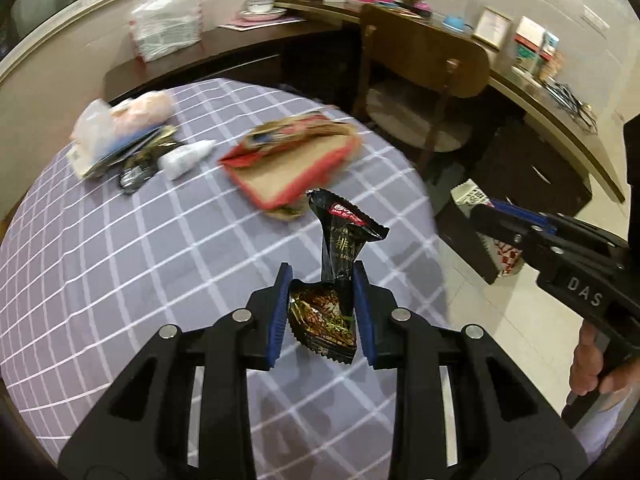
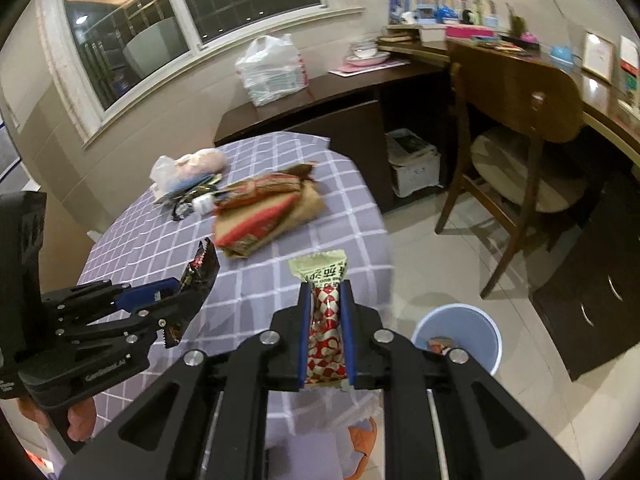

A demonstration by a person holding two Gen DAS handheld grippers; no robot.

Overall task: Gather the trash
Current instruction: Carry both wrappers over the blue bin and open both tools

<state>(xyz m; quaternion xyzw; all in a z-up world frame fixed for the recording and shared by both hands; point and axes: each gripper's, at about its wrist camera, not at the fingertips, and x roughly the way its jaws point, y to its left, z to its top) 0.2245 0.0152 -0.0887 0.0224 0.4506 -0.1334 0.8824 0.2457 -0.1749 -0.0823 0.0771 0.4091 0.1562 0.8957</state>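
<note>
While the left gripper pinches a black sauce packet at lower centre, the right gripper clamps a red-and-white wrapper. A blue bin sits lower right.

Warm indoor light; ceiling lamps reflected in dark window; motion blur; fisheye edges bent, vignetted.

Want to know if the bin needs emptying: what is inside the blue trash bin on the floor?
In the blue trash bin, one reddish-brown wrapper shows near the bottom. The right hand-held gripper covers part of the opening, so the rest cannot be seen.
</note>
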